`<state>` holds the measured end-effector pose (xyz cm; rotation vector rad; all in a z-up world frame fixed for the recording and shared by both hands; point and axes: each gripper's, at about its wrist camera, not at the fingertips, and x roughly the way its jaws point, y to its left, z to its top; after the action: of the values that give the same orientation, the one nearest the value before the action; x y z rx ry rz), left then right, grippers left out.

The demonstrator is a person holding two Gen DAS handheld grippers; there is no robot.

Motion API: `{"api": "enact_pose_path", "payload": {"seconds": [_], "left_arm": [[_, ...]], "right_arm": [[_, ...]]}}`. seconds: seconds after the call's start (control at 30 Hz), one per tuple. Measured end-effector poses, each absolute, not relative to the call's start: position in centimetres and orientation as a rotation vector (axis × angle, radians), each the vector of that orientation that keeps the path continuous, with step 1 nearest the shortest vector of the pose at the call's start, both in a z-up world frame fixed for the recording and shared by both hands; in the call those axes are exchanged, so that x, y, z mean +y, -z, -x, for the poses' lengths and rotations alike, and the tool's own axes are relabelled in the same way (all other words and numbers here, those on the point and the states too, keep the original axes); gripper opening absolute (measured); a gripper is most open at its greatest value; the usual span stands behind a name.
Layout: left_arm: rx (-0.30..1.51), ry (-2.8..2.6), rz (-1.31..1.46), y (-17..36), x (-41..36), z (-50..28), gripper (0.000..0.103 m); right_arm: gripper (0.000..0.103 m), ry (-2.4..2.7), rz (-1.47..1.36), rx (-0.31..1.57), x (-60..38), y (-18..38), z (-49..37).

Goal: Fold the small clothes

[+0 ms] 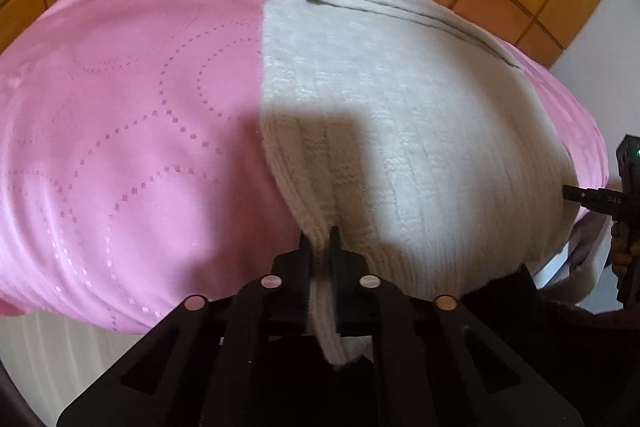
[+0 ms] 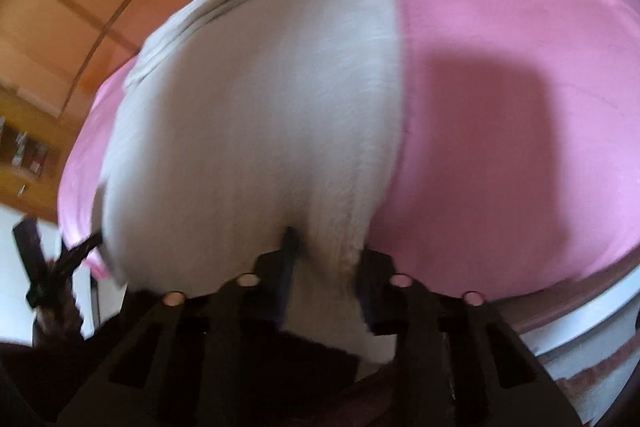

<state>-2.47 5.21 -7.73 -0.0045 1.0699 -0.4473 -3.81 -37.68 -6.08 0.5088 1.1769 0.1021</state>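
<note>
1. White knit garment (image 1: 400, 131) is lying flat on the pink bedspread (image 1: 120, 115).
2. Left gripper (image 1: 320, 239) is pinching the garment's near left corner, jaws clamped tight.
3. Right gripper (image 2: 324, 251) is squeezing the near right hem, fabric bunching between the fingers.

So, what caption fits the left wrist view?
Left gripper pinches the white knitted garment's near edge on a pink bedspread.

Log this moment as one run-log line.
left hand-held gripper: shut on white knit garment near hem | right hand-held gripper: on same hem, grip unclear | surface: pink bedspread
</note>
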Motion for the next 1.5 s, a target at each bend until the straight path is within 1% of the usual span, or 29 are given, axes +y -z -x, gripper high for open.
{"api": "enact_pose_path", "payload": {"seconds": [0.1,0.2,0.33,0.47,0.67,0.73,0.8,0.87,0.93,0.97,1.0,1.03,1.1,1.23,1.27,1.3,1.33,1.4,1.47,1.5], "left_arm": [[1.061,0.481,0.061,6.7,5.8,1.8,0.005],[1.026,0.542,0.191,4.9,6.6,0.4,0.004],[0.937,0.594,0.322,2.7,6.9,-2.2,0.004],[0.908,0.578,0.336,2.0,5.5,-5.8,0.004],[0.972,0.495,0.399,3.4,4.2,-13.2,0.004],[0.996,0.469,0.434,3.8,4.3,-15.2,0.004],[0.999,0.431,0.454,4.0,4.7,-16.3,0.004],[1.006,0.404,0.472,4.2,5.1,-16.9,0.004],[1.015,0.389,0.484,4.5,5.7,-17.3,0.01],[1.015,0.374,0.491,4.7,6.3,-17.3,0.014],[1.004,0.349,0.491,4.5,6.9,-17.1,0.026],[0.989,0.315,0.49,4.5,7.7,-16.7,0.039],[0.97,0.286,0.499,4.5,9.0,-15.9,0.046],[0.977,0.383,0.424,5.1,9.4,-13.8,0.047],[0.981,0.408,0.396,5.3,9.1,-13.3,0.05],[0.997,0.46,0.36,5.9,8.3,-12.4,0.063],[1.01,0.484,0.346,6.3,7.9,-11.9,0.071],[1.028,0.484,0.323,7.2,7.1,-10.9,0.071],[0.996,0.466,0.279,7.3,6.2,-10.1,0.071],[0.994,0.476,0.271,7.3,5.8,-10.2,0.053]], "right_arm": [[0.014,-0.175,-0.503,1.135,-37.0,4.4,2.7],[0.013,-0.202,-0.57,1.039,-37.9,2.1,1.6],[0.013,-0.169,-0.602,0.975,-39.2,0.2,-1.4],[0.013,-0.116,-0.64,0.959,-40.8,0.7,-4.5],[0.014,-0.053,-0.724,0.965,-43.4,2.3,-9.1],[0.022,-0.027,-0.742,0.962,-44.2,2.6,-10.1],[0.051,-0.001,-0.793,0.927,-45.5,2.4,-10.8],[0.06,0.029,-0.809,0.889,-46.8,2.0,-10.6],[0.065,0.045,-0.826,0.853,-48.0,1.4,-10.1],[0.071,0.056,-0.83,0.84,-48.6,1.2,-9.7],[0.074,0.063,-0.832,0.833,-48.9,1.1,-9.5],[0.074,0.069,-0.833,0.826,-49.3,1.0,-9.0],[0.075,0.076,-0.828,0.82,-49.8,0.9,-7.7],[0.076,0.053,-0.77,0.865,-49.0,1.7,-5.0],[0.076,0.036,-0.742,0.888,-48.2,2.2,-4.5],[0.076,0.025,-0.72,0.907,-47.4,2.7,-4.4],[0.076,0.015,-0.698,0.926,-46.7,3.2,-4.4],[0.076,-0.008,-0.658,0.953,-44.9,4.2,-5.0],[0.075,0.001,-0.581,0.96,-43.3,4.7,-5.8],[0.07,0.018,-0.531,0.96,-42.6,4.7,-6.3]]}}
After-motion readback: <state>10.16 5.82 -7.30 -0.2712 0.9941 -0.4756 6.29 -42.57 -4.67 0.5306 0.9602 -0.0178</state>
